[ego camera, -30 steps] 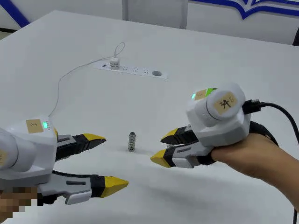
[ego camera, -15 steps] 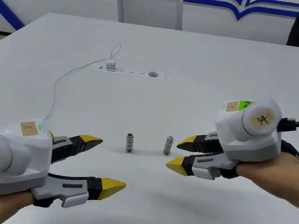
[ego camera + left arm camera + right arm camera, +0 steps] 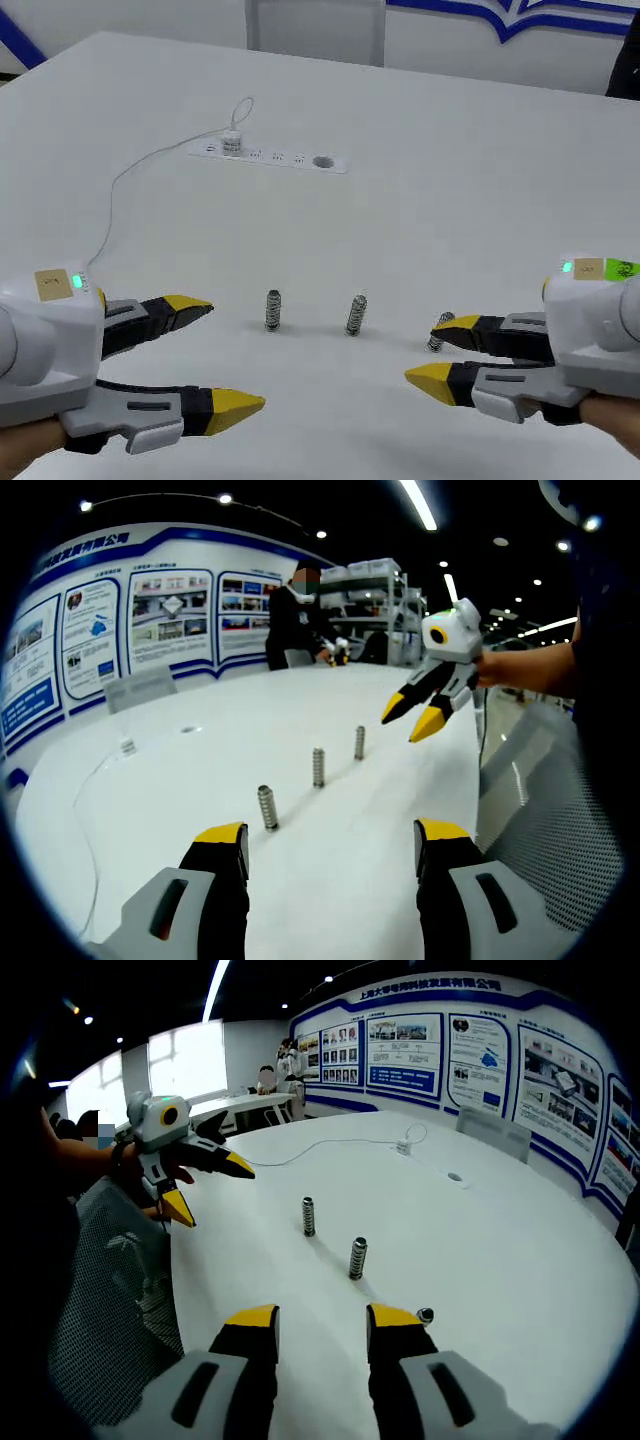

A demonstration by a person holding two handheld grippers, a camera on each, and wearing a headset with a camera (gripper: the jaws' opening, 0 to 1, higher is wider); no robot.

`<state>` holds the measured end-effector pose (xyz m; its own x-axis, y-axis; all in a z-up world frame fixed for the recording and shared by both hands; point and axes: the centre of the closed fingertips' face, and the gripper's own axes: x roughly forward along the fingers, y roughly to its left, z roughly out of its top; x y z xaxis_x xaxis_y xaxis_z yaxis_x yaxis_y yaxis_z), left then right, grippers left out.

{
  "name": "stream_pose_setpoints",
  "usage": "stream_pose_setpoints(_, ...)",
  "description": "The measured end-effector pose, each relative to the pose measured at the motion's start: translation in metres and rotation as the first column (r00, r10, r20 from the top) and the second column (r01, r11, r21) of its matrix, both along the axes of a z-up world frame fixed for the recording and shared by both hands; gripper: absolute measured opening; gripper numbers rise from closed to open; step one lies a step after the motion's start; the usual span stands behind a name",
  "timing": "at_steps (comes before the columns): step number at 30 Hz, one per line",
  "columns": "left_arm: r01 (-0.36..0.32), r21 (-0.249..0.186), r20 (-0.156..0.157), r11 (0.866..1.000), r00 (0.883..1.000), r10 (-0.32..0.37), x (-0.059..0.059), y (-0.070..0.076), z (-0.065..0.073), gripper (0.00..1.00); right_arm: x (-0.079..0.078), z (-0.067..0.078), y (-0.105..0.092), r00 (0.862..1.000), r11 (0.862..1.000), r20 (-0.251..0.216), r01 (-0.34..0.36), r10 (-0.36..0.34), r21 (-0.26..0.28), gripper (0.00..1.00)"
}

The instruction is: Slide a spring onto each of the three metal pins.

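I've pulled my right gripper [image 3: 432, 350] back, jaws apart, empty — third spring [image 3: 438, 331] stands beside its tips; left gripper [image 3: 232, 352] spread too — looks finished.

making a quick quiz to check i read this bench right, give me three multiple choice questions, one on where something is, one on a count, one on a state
1. Where does the power strip lie in the head view?
A. past the springs, farther across the table
B. between the two grippers
C. on top of a spring

2. How many springs stand on the table?
A. one
B. three
C. five

3. How are the jaws of the left gripper?
A. shut on a spring
B. shut on nothing
C. open, holding nothing

Answers:
1 A, the strip sits well beyond the row of springs.
2 B, three stand upright in a row.
3 C, a wide gap shows between its yellow tips, with nothing in it.
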<state>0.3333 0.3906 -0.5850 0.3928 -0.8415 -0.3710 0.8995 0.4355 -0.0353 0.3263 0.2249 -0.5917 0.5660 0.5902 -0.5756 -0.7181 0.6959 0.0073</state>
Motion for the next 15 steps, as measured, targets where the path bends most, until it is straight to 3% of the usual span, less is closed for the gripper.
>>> stream_pose_setpoints(11,-0.004,0.002,-0.001,1.000,1.000,0.004,0.000,0.000,0.000,0.69,-0.002,0.007,-0.035,0.997,0.997,0.036,0.071,-0.072,0.038,0.45)
stream_pose_setpoints(15,-0.003,0.004,-0.002,1.000,1.000,0.003,0.000,0.000,-0.001,0.69,-0.005,0.003,-0.046,0.995,0.995,0.042,0.083,-0.085,0.047,0.49)
